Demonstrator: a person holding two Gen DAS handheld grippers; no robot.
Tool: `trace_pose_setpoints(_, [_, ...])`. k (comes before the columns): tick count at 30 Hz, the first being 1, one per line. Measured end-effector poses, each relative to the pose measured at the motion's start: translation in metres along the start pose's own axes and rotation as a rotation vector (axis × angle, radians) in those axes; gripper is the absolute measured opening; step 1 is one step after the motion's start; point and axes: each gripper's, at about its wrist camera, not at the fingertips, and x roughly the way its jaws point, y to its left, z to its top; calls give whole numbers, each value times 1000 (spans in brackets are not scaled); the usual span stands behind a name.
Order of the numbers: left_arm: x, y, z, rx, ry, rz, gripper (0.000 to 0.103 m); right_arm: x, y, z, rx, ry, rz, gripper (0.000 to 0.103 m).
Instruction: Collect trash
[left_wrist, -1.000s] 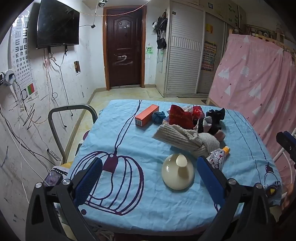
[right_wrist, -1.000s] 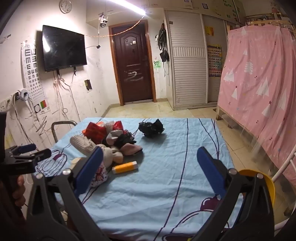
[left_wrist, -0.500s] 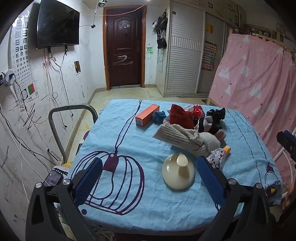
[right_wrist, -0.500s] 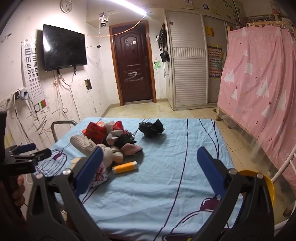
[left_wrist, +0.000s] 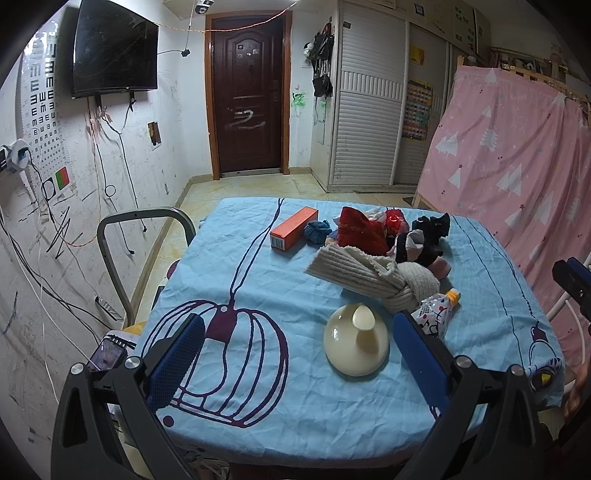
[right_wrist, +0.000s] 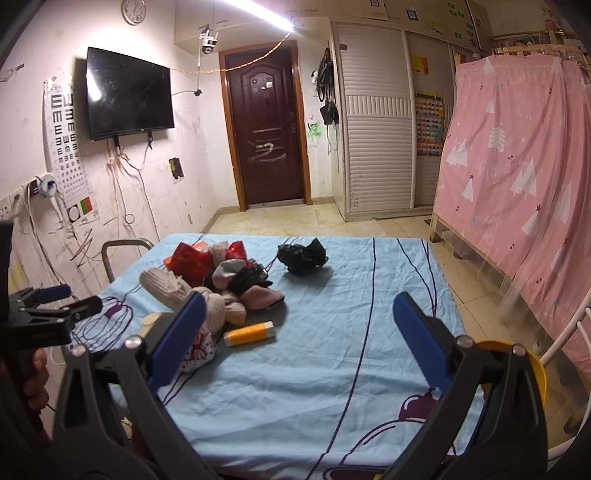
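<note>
Holding both grippers back at the near edge of the desk (left_wrist: 258, 398) keeps the whole spread in sight before you commit to a piece of trash. Your left gripper (left_wrist: 298, 352) stands wide open with nothing between its fingers, and your right gripper (right_wrist: 298, 334) is spread just as wide and equally empty. Just ahead of the left gripper, close to its right finger, sits a cream dome-shaped object (left_wrist: 356, 341); what it is cannot be made out. Beyond it lies the heap of clothes (left_wrist: 384, 254), with a patterned packet (left_wrist: 434, 315) tucked against its near side and partly covered by that finger. Farther ahead and slightly left is an orange box (left_wrist: 293, 234), lying apart from the heap, so probably an easy first grasp. From the right gripper, an orange spool of thread (right_wrist: 249, 332) lies just ahead between the fingers, and a crumpled black bag (right_wrist: 303, 254) rests well beyond it, clear of the clothes. Judging which of these counts as trash is uncertain: the bag, box and packet look likeliest. A yellow rim (right_wrist: 532, 369) peeks out behind the right gripper's right finger, mostly hidden; it may be a bin, but you cannot confirm that. Whatever is buried under the clothes stays out of sight in both views.
</note>
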Motion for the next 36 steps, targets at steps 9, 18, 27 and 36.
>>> trace_pose_setpoints(9, [0, 0, 0, 0, 1, 0, 93, 0, 0, 0, -1, -1, -1, 97])
trace_pose_setpoints(18, [0, 0, 0, 1, 0, 1, 93, -1, 1, 1, -4, -1, -1, 97])
trace_pose_setpoints(27, [0, 0, 0, 1, 0, 2, 93, -1, 2, 0, -6, -1, -3, 97])
trace_pose_setpoints(36, [0, -1, 0, 2, 0, 2, 93, -1, 2, 0, -8, -2, -3, 97])
